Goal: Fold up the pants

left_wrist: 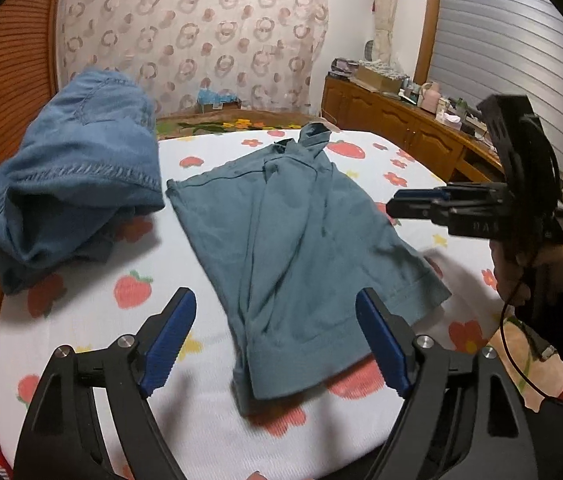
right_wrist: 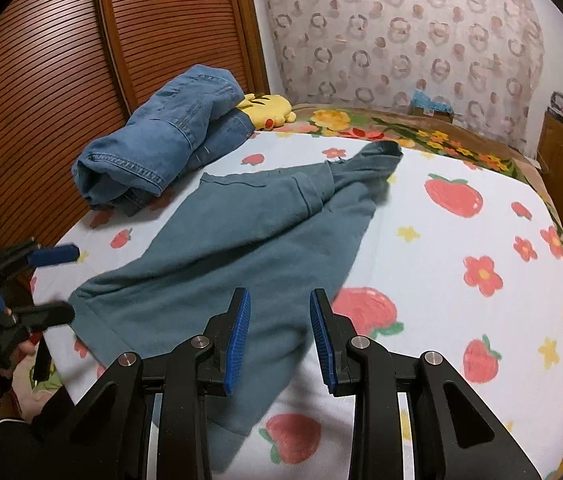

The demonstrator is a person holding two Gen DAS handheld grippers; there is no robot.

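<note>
Currently, teal pants (left_wrist: 277,240) lie spread on a bed (left_wrist: 185,420) covered by a strawberry-print sheet, running from 6 o'clock toward 12 o'clock in the left wrist view. The legs overlap loosely, with diagonal wrinkles through the middle and a twisted end at 12 o'clock.

Left tongs (left_wrist: 277,344) hover above the near hem, spread wide and holding nothing. Right tongs (right_wrist: 279,336) hover over the pants' near edge, parted to a moderate gap, also holding nothing.

A rumpled denim garment (left_wrist: 69,184) sits at 10 o'clock, just beside the pants' far corner. A yellow plush toy (right_wrist: 267,110) lies behind it.

Judged from this layout, several things could go wrong. Pinching only the top layer at the hem would likely drag one leg off the other. The wrinkles could get locked into a crooked fold if not smoothed first. A fold swung toward 10 o'clock might catch the denim. The near hem hangs close to the bed's edge, so a careless tug could slide the pants off.
</note>
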